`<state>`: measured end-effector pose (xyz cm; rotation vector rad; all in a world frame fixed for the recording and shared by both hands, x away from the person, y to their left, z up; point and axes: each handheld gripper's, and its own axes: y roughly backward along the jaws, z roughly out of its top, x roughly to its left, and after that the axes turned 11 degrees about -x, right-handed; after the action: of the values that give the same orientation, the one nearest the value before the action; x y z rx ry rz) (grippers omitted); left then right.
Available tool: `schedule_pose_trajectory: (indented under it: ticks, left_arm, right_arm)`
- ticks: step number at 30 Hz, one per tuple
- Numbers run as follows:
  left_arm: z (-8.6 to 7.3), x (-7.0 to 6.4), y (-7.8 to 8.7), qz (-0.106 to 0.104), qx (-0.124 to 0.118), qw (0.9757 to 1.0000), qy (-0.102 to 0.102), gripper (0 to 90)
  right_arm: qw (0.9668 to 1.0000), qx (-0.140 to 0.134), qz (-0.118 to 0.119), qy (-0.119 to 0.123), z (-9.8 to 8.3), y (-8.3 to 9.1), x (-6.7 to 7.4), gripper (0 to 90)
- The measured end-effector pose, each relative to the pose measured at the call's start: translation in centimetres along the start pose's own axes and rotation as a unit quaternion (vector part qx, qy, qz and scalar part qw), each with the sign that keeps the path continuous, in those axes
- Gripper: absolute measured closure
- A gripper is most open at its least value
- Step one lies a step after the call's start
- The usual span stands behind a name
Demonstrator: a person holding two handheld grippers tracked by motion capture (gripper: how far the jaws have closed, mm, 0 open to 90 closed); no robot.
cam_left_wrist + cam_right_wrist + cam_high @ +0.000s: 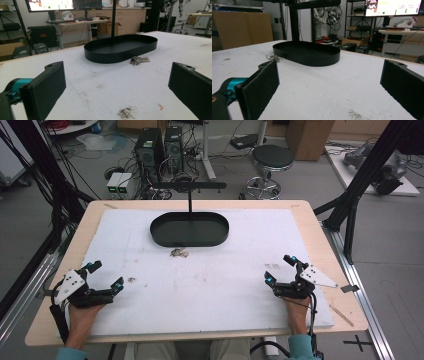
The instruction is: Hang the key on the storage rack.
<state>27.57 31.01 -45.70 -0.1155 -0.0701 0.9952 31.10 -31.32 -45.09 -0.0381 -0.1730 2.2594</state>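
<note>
A black oval tray (220, 234) with an upright post rises at the far middle of the white foam board (200, 285). A small bunch of keys (179, 253) lies on the board just in front of the tray, also seen as keys (139, 60) and keys (273, 58) beside the tray (105, 56) (322, 60). My left gripper (105, 274) rests open near the front left of the board, nothing between its jaws. My right gripper (280, 268) rests open near the front right, also holding nothing. A hand holds each one.
The wooden table edge (70, 250) frames the board. Dirt smudges (126, 113) mark the foam. Beyond the table stand computer towers (159, 147), a stool (270, 162) and black frame legs (350, 205). A wooden stick (341, 315) lies at the front right corner.
</note>
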Motion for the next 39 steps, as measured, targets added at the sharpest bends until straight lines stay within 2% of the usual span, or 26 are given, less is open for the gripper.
schedule_pose_trajectory:
  ticks: [2,6,11,13,14,15,16,17,20,21,22,23,24,25,26,27,28,30,31,33,37,39]
  left_arm:
    - [0.0,0.1,-0.1,0.003,0.001,1.0,0.003,1.7]
    - [0.3,0.1,-0.2,0.005,0.014,0.9999,-0.007,1.7]
    - [2.3,0.3,-1.1,0.0,0.029,0.9993,-0.022,1.7]
    - [4.1,0.7,-2.1,-0.006,0.042,0.9988,-0.024,1.7]
    - [4.1,0.7,-2.1,-0.006,0.042,0.9988,-0.024,1.7]
    - [5.4,0.9,-3.0,-0.012,0.052,0.9981,-0.032,1.7]
    - [5.4,0.9,-3.0,-0.012,0.052,0.9981,-0.032,1.7]
    - [6.4,1.1,-4.0,-0.019,0.063,0.9972,-0.034,1.7]
    - [7.7,1.2,-5.9,-0.028,0.089,0.9949,-0.038,1.7]
    - [7.7,1.2,-5.9,-0.028,0.089,0.9949,-0.038,1.7]
    - [7.9,1.3,-6.5,-0.029,0.095,0.9944,-0.038,1.7]
    - [8.4,1.2,-7.8,-0.033,0.105,0.9924,-0.056,1.7]
    - [8.7,1.2,-8.5,-0.037,0.112,0.991,-0.062,1.7]
    - [8.7,1.2,-8.5,-0.037,0.112,0.991,-0.062,1.7]
    - [9.1,1.2,-9.7,-0.045,0.123,0.9893,-0.064,1.7]
    - [9.1,1.2,-9.7,-0.045,0.123,0.9893,-0.064,1.7]
    - [9.4,1.2,-10.7,-0.05,0.13,0.9881,-0.065,1.7]
    - [9.6,1.3,-11.2,-0.054,0.136,0.9873,-0.062,1.7]
    - [9.7,1.3,-11.7,-0.06,0.144,0.9859,-0.06,1.7]
    - [10.1,1.2,-13.2,-0.074,0.169,0.9808,-0.064,1.7]
    - [10.7,0.9,-14.8,-0.093,0.191,0.9748,-0.069,1.7]
    - [10.9,0.7,-15.5,-0.107,0.204,0.9703,-0.073,1.7]
  right_arm:
    - [1.0,-0.001,0.001,-0.001,0.0,0.0,0.0,1.2]
    - [1.0,-0.001,0.0,0.004,0.0,0.0,0.0,1.2]
    - [1.0,-0.001,-0.001,0.0,0.0,0.0,0.0,1.3]
    - [1.0,0.0,-0.001,0.003,0.0,0.0,0.0,1.2]
    - [1.0,0.0,-0.001,0.0,0.0,0.0,0.0,1.3]
    - [1.0,-0.003,-0.001,0.004,0.0,0.0,-0.1,1.2]
    - [1.0,-0.003,-0.001,0.002,0.0,0.0,-0.1,1.3]
    - [1.0,-0.002,-0.001,0.002,0.0,0.0,-0.1,1.3]
    - [1.0,-0.003,-0.002,0.002,0.0,0.0,-0.1,1.3]
    - [1.0,-0.003,-0.002,0.002,0.0,0.0,-0.1,1.3]
    - [1.0,-0.003,-0.002,-0.002,0.0,0.0,-0.1,1.2]
    - [1.0,-0.003,-0.002,-0.003,0.0,0.0,-0.1,1.2]
    - [1.0,-0.003,-0.002,-0.003,0.0,0.0,-0.1,1.2]
    - [1.0,-0.003,-0.002,-0.003,0.0,0.0,-0.1,1.2]
    - [1.0,-0.003,-0.002,-0.004,0.0,0.0,-0.1,1.3]
    - [1.0,-0.003,-0.002,-0.003,0.0,0.0,-0.1,1.2]
    - [1.0,-0.002,-0.002,-0.003,0.0,0.0,-0.1,1.2]
    - [1.0,-0.003,-0.003,-0.003,0.0,0.0,-0.1,1.2]
    - [1.0,-0.003,-0.003,-0.003,0.0,0.0,-0.1,1.2]
    - [1.0,-0.004,-0.003,-0.002,0.0,0.0,-0.1,1.3]
    - [1.0,-0.003,-0.002,-0.004,0.0,0.0,-0.2,1.3]
    - [1.0,-0.003,-0.003,-0.004,0.0,0.0,-0.1,1.3]
